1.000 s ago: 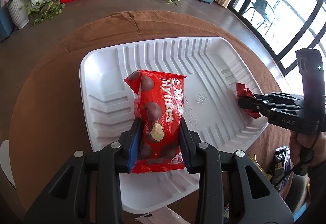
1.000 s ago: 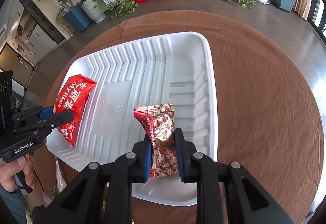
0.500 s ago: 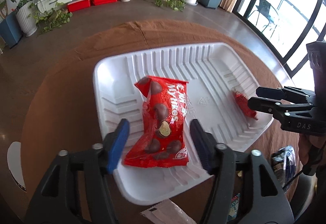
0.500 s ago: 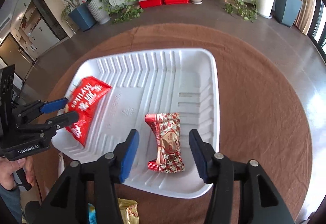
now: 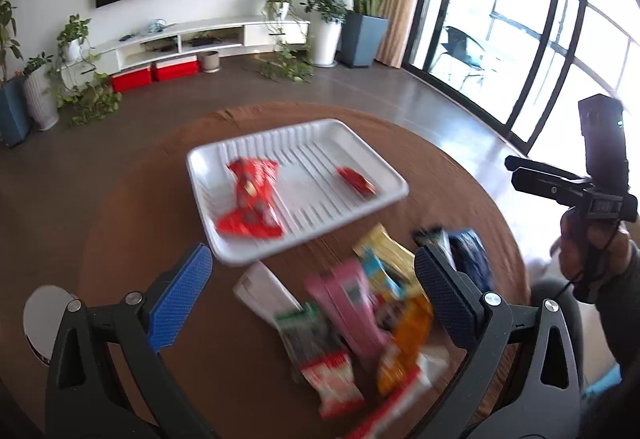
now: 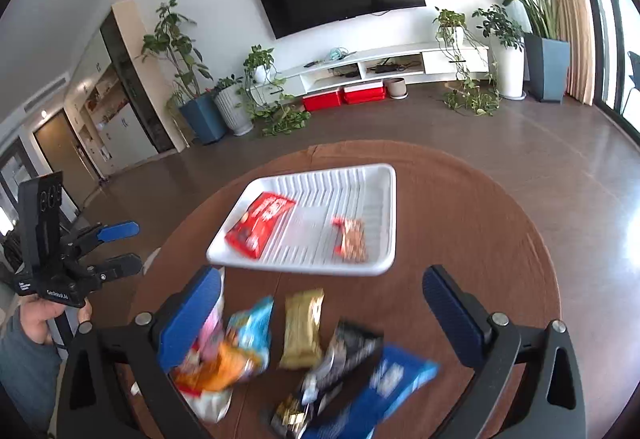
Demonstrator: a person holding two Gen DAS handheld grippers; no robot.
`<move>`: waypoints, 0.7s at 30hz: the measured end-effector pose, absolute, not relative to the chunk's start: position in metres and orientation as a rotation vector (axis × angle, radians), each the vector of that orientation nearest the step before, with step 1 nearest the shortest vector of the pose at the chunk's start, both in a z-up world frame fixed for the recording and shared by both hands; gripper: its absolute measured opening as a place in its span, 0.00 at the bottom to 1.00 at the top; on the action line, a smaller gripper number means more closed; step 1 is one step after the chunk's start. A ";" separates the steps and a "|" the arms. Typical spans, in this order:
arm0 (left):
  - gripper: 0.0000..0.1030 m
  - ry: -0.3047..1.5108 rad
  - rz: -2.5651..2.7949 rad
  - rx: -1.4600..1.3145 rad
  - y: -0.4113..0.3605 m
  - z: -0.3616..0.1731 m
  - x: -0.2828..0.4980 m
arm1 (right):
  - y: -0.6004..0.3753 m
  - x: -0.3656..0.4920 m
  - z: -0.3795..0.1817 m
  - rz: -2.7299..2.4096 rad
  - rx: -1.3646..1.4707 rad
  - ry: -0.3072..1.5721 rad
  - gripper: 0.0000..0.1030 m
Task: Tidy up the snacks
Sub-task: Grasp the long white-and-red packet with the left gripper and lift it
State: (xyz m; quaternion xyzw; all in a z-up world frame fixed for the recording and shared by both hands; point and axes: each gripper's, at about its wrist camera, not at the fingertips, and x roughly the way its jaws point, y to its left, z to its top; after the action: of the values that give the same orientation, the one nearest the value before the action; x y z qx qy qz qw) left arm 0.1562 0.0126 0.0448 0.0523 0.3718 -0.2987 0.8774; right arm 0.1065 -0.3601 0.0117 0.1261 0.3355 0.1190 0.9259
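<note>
both grippers (image 5: 312,285) (image 6: 322,313), jaws opening wide and empty, hang over light, crinkly snack packets (image 6: 302,327) near the table's (image 6: 460,199) front edge, likely best pinched mid-body.

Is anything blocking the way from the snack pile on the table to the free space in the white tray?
Nothing visible does. The snack pile lies just in front of the white tray, with bare tablecloth between. Inside it, two red packets sit apart, with space around them.
</note>
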 end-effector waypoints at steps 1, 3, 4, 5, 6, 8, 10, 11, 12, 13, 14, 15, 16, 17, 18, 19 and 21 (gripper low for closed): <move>1.00 0.767 -0.626 0.133 0.013 0.043 0.142 | -0.364 0.092 0.005 0.242 0.296 0.687 1.00; 1.00 0.759 -0.644 0.217 0.007 0.035 0.115 | -0.368 0.065 -0.011 0.239 0.368 0.708 1.00; 1.00 0.765 -0.655 0.261 0.004 0.027 0.103 | -0.370 0.050 -0.021 0.228 0.405 0.716 1.00; 1.00 0.776 -0.671 0.298 0.000 0.020 0.093 | -0.370 0.038 -0.029 0.217 0.427 0.722 1.00; 1.00 0.791 -0.696 0.330 -0.002 0.012 0.083 | -0.365 0.024 -0.041 0.220 0.443 0.740 1.00; 1.00 0.825 -0.709 0.380 -0.005 -0.004 0.070 | -0.358 0.009 -0.055 0.229 0.445 0.769 1.00; 1.00 0.860 -0.702 0.424 -0.008 -0.019 0.063 | -0.346 -0.004 -0.065 0.242 0.434 0.786 1.00; 1.00 0.871 -0.701 0.437 -0.010 -0.024 0.060 | -0.341 -0.008 -0.068 0.252 0.431 0.791 0.99; 1.00 0.881 -0.698 0.450 -0.011 -0.030 0.057 | -0.335 -0.012 -0.070 0.261 0.431 0.792 0.99; 1.00 0.887 -0.699 0.460 -0.012 -0.033 0.055 | -0.331 -0.013 -0.071 0.268 0.434 0.791 0.99; 1.00 0.891 -0.704 0.466 -0.013 -0.036 0.053 | -0.329 -0.014 -0.071 0.276 0.436 0.788 0.99; 0.99 0.896 -0.716 0.467 -0.014 -0.038 0.051 | -0.329 -0.014 -0.072 0.287 0.437 0.788 0.99; 0.99 0.902 -0.731 0.465 -0.016 -0.040 0.050 | -0.327 -0.013 -0.072 0.288 0.436 0.789 0.99; 0.99 0.909 -0.747 0.464 -0.017 -0.042 0.050 | -0.326 -0.014 -0.073 0.289 0.434 0.788 0.99; 0.98 0.917 -0.760 0.467 -0.019 -0.044 0.049 | -0.325 -0.014 -0.074 0.289 0.434 0.789 0.99; 0.96 0.925 -0.770 0.475 -0.021 -0.046 0.049 | -0.323 -0.014 -0.075 0.288 0.435 0.793 0.99; 0.93 0.946 -0.781 0.491 -0.025 -0.053 0.050 | -0.323 -0.014 -0.079 0.283 0.442 0.807 0.99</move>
State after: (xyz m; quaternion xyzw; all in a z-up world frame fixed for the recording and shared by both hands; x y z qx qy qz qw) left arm 0.0496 -0.0248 -0.0533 0.2281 0.4395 -0.3626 0.7896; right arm -0.0144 -0.3230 -0.0786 0.2126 0.3879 0.1362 0.8864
